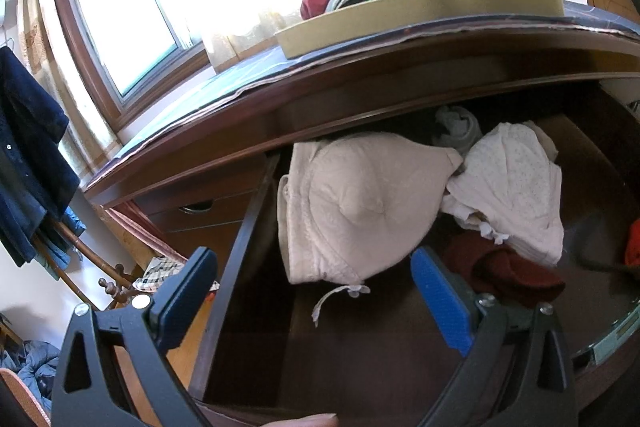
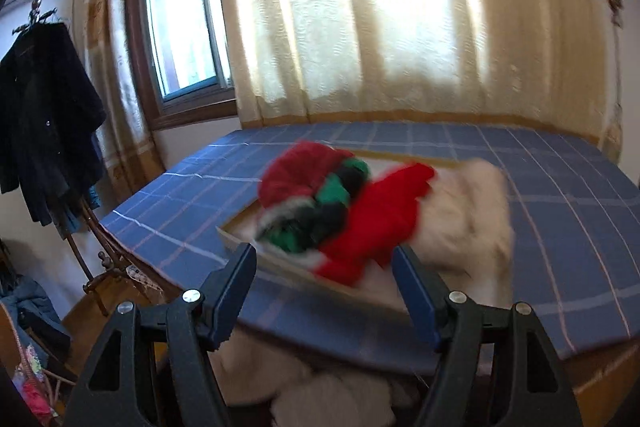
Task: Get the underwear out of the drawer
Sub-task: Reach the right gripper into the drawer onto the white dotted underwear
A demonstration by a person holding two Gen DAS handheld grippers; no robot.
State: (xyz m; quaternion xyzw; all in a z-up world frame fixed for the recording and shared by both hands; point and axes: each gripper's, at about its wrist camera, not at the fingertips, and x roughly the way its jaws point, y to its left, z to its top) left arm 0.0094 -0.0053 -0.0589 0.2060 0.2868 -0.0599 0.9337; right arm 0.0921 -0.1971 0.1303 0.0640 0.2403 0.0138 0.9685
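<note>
The left gripper (image 1: pixel 312 291), a black frame with blue pads, hung over the open dark-brown wooden drawer (image 1: pixel 248 227) with its jaws spread wide and nothing between them; its left finger stood outside the drawer's side wall and its right finger above the inside, neither pad pressing on cloth. Just beyond the fingertips lay a pale cream padded bra (image 1: pixel 360 203), cup upward, with a thin white strap (image 1: pixel 340 297) trailing from its lower edge toward the gripper. To its right in the same drawer sat a crumpled white dotted garment (image 1: pixel 512 187), touching the bra at its edge, with a dark maroon cloth (image 1: pixel 504 271) below it, a grey piece (image 1: pixel 458 131) behind it, and a sliver of orange-red fabric (image 1: pixel 632 243) at the far right edge. The right gripper (image 2: pixel 324 283), of the same build, stood with its jaws held well apart and empty, above the near edge of the blue checked cloth (image 2: pixel 560 211) that covered the top of the chest. Ahead of it, blurred, a shallow beige tray (image 2: pixel 280 263) on that cloth held a heap of underwear: a dark red piece (image 2: pixel 300 171), a green-and-black one (image 2: pixel 332 203), a bright red one (image 2: pixel 380 219) and a pale cream one (image 2: pixel 472 211), all touching. In the left wrist view the same tray (image 1: pixel 400 19) sat on the top above the drawer. A cream curtain (image 2: pixel 360 27) hung behind.
</note>
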